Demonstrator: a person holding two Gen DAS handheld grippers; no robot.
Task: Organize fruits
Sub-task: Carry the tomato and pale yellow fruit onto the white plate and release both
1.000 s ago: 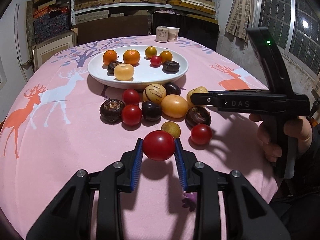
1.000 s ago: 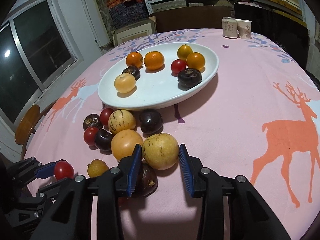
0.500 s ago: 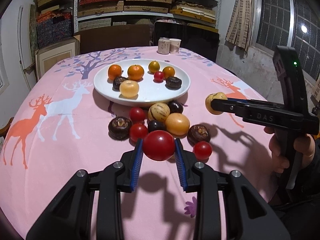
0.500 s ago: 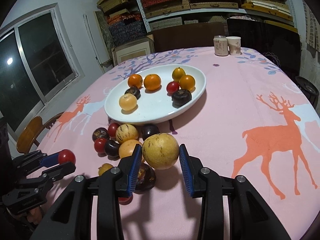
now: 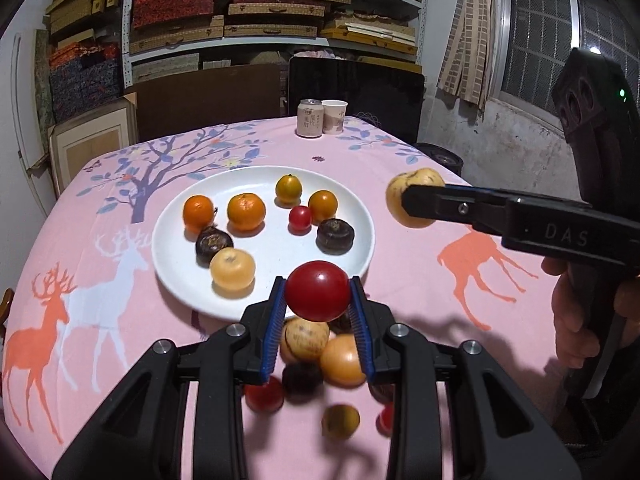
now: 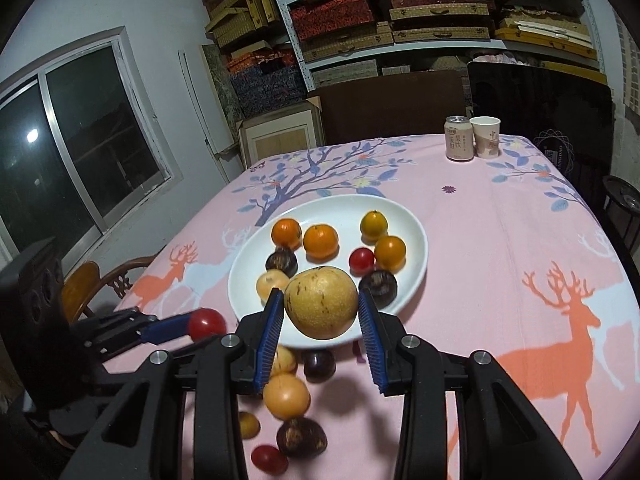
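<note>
My left gripper [image 5: 318,300] is shut on a red tomato [image 5: 318,290], held in the air above the near rim of the white plate [image 5: 176,280]. My right gripper [image 6: 321,312] is shut on a speckled yellow melon [image 6: 321,307], also raised near the plate's [image 6: 416,240] front edge. In the left wrist view the melon [image 5: 408,196] hangs right of the plate. The plate holds several oranges, dark fruits, a yellow fruit and a small tomato. Several loose fruits [image 5: 342,360] lie on the pink cloth below both grippers.
A can [image 5: 309,118] and a paper cup [image 5: 334,117] stand at the table's far edge. A wooden chair [image 6: 86,292] is at the table's left side. Shelves of boxes and a window line the walls behind.
Both grippers have risen from the cloth with their fruits and moved forward toward the plate. The loose fruits now lie beneath the fingers.
</note>
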